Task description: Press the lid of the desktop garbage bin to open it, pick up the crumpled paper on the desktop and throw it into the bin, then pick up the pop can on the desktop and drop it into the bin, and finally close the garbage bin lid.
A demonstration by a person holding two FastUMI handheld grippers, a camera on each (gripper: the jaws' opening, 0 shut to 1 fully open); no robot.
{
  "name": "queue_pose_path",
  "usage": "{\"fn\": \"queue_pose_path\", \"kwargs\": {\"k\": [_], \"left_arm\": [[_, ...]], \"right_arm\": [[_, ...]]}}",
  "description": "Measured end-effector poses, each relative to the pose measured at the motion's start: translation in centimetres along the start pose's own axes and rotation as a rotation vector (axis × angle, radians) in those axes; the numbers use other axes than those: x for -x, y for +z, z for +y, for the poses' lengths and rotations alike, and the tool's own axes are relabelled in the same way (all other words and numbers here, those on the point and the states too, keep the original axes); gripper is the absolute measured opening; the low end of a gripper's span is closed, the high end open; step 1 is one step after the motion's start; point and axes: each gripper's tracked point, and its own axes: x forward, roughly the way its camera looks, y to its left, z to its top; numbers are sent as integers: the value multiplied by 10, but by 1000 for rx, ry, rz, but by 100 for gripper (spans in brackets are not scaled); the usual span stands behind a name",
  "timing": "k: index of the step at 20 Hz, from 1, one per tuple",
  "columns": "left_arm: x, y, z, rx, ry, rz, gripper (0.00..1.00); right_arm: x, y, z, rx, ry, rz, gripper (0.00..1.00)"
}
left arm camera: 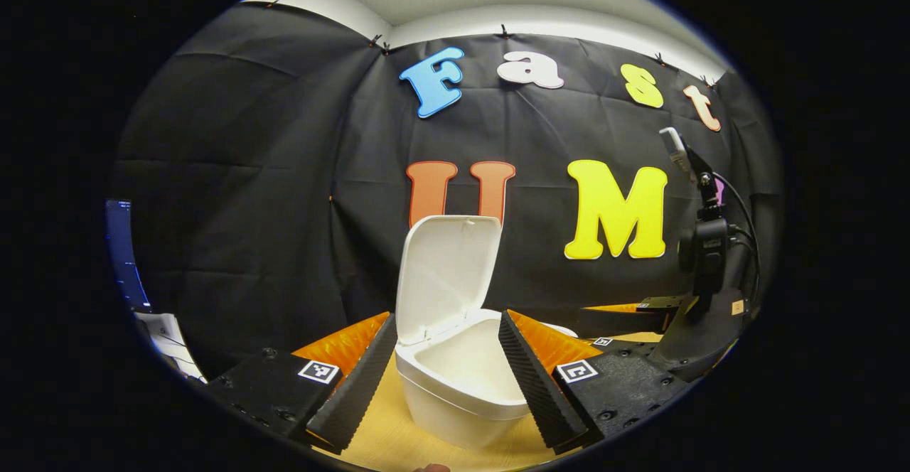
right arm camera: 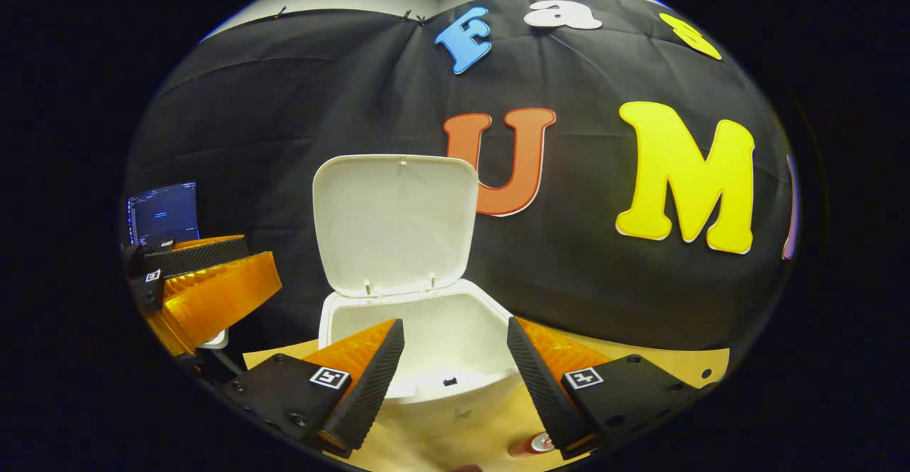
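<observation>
The white desktop bin (left arm camera: 462, 387) stands on the wooden table with its lid (left arm camera: 444, 273) raised upright. My left gripper (left arm camera: 448, 319) is open, and its fingers frame the bin's opening from just in front. In the right gripper view the same bin (right arm camera: 426, 365) is close ahead, its lid (right arm camera: 394, 223) up, and my right gripper (right arm camera: 455, 323) is open before the rim with nothing between its fingers. The pop can (right arm camera: 533, 445) stands on the table by the right finger's base, only its red side and top in sight. What lies inside the bin is hidden.
The right gripper's body with its camera mast (left arm camera: 704, 251) stands to the right of the bin. To the bin's left the left gripper (right arm camera: 206, 287) shows, below a lit laptop screen (right arm camera: 163, 212). The wooden table (right arm camera: 668, 362) ends at the black cloth wall.
</observation>
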Motion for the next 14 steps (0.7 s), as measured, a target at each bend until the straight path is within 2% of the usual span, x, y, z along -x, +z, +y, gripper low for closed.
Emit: {"fn": "queue_pose_path", "kwargs": {"k": [1, 2, 3, 4, 8, 9, 10, 11, 12, 13, 14], "left_arm": [[-1, -1, -5, 0, -14, 3, 95], [-2, -3, -12, 2, -30, 5, 100], [-4, -5, -19, 10, -50, 10, 100], [-4, -7, -27, 20, -70, 16, 95], [-8, -13, -61, 43, -153, 27, 95], [-8, -13, -68, 46, -173, 29, 100], [-9, -13, -76, 47, -194, 31, 95], [-9, -14, -85, 49, -216, 33, 95], [-9, -16, -95, 50, -241, 35, 100], [-8, -18, -106, 48, -269, 42, 95], [-8, -23, -117, 46, -297, 47, 100]], "right_arm": [[8, 4, -8, -1, -28, -11, 94], [15, 5, -17, 0, -57, -23, 94], [24, 8, -28, 1, -94, -33, 94], [34, 8, -38, 5, -127, -43, 94], [76, 15, -75, 6, -246, -79, 94], [85, 17, -85, 2, -276, -87, 94], [95, 18, -93, -4, -304, -94, 93], [104, 19, -102, -11, -332, -99, 94], [113, 18, -111, -18, -361, -105, 94], [123, 18, -120, -24, -391, -108, 93], [131, 16, -127, -29, -417, -113, 94]]}}
